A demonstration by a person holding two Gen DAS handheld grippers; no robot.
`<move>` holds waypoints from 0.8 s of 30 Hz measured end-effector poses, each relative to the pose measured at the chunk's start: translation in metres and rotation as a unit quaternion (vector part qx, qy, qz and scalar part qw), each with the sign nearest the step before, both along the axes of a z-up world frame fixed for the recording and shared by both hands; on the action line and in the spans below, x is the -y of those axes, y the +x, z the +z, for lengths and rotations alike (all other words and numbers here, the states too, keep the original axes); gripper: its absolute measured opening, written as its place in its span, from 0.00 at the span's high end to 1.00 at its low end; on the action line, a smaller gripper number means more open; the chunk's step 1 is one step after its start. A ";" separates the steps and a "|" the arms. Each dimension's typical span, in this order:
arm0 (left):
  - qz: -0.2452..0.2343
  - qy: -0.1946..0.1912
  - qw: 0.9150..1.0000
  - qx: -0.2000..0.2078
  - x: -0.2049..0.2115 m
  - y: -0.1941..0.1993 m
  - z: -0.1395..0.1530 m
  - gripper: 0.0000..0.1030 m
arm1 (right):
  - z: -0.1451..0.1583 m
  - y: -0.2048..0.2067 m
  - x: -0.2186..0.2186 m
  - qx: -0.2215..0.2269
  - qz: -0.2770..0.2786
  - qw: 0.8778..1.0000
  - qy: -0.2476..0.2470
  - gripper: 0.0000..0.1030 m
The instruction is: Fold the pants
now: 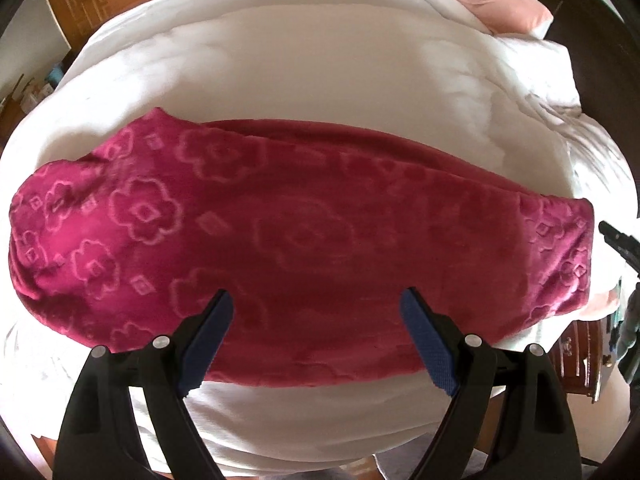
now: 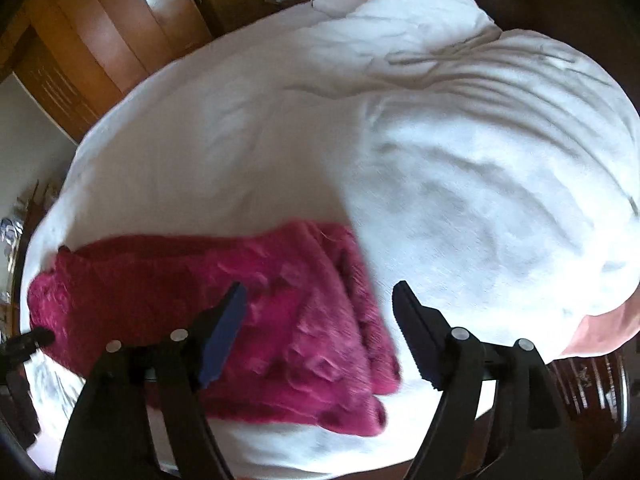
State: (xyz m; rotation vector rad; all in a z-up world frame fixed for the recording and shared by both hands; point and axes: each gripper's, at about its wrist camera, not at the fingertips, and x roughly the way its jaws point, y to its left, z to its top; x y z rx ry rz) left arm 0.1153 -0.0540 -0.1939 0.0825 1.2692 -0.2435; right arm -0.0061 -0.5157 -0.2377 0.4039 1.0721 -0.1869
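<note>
The magenta fleece pants (image 1: 280, 236), embossed with flower shapes, lie stretched sideways on the white bed (image 1: 300, 80), legs one over the other. My left gripper (image 1: 318, 300) is open and empty, hovering above the pants' near edge. My right gripper (image 2: 318, 296) is open and empty over the right end of the pants (image 2: 240, 312), where folded layers show. The right gripper's tip shows in the left wrist view (image 1: 620, 240), just off the pants' right end. The left gripper's tip shows at the left edge of the right wrist view (image 2: 28, 340).
A rumpled white duvet (image 2: 480, 184) is bunched on the right of the bed. A pink pillow (image 1: 496, 0) lies at the far right corner. Wooden wardrobes (image 2: 112, 28) stand beyond the bed. A dark wooden bed frame (image 1: 576, 356) shows at the near right edge.
</note>
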 end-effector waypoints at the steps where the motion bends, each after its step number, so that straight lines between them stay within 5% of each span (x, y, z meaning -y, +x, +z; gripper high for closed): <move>1: -0.001 0.000 1.000 -0.001 0.003 -0.001 -0.001 0.17 | -0.006 -0.002 0.001 -0.011 0.005 1.000 0.000 0.25; 12: 0.002 0.011 1.000 0.001 0.004 -0.005 0.004 0.17 | -0.062 0.017 0.013 -0.056 0.004 0.998 0.028 0.27; 14: 0.005 0.011 1.000 0.000 0.001 -0.006 0.005 0.17 | -0.066 0.021 0.013 -0.061 0.004 0.998 0.017 0.34; 19: 0.019 0.001 1.000 -0.009 -0.008 -0.007 0.002 0.17 | -0.061 0.027 0.006 -0.069 0.017 0.997 0.032 0.77; 24: 0.028 -0.015 0.999 -0.017 -0.016 -0.004 -0.002 0.17 | -0.038 0.027 -0.007 -0.050 0.032 0.995 0.076 0.81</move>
